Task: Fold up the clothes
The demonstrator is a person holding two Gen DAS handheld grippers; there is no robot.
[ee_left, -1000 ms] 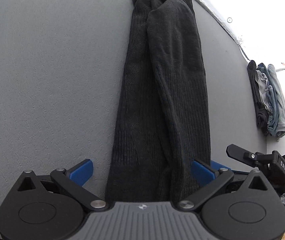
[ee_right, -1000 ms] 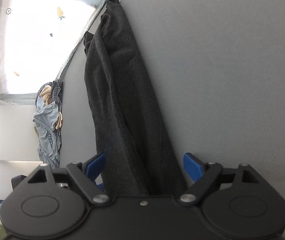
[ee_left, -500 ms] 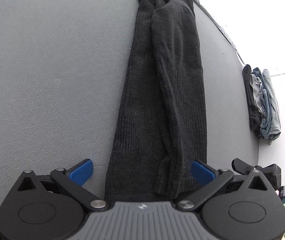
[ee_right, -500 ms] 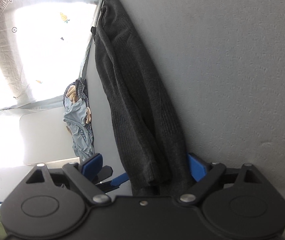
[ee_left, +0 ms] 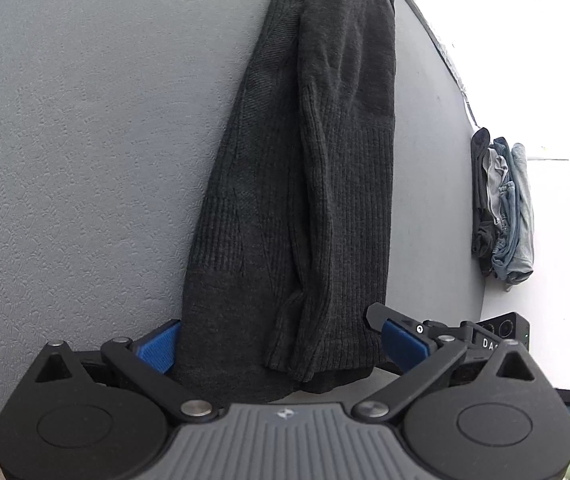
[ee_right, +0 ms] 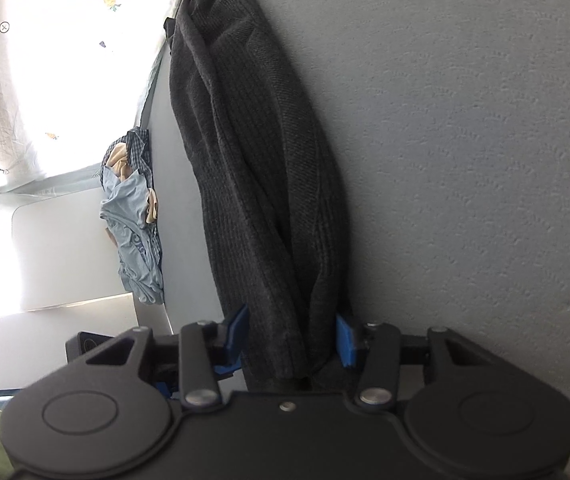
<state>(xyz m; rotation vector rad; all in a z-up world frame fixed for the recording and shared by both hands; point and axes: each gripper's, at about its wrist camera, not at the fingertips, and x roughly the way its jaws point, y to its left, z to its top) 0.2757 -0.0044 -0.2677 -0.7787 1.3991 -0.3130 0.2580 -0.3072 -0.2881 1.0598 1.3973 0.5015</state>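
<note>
Sweater point(ee_left: 305, 184) lies folded lengthwise on the grey worktop point(ee_left: 85, 140); right tool point(ee_right: 295, 340) pinches its near end, left tool point(ee_left: 281, 344) straddles it open, likely for a crosswise fold.

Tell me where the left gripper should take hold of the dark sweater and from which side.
Grip the ribbed end of the dark sweater nearest the left gripper, coming straight along its length. It lies as a long narrow band on the grey surface, and that end already sits between the open fingers. The right gripper looks closed on it.
</note>
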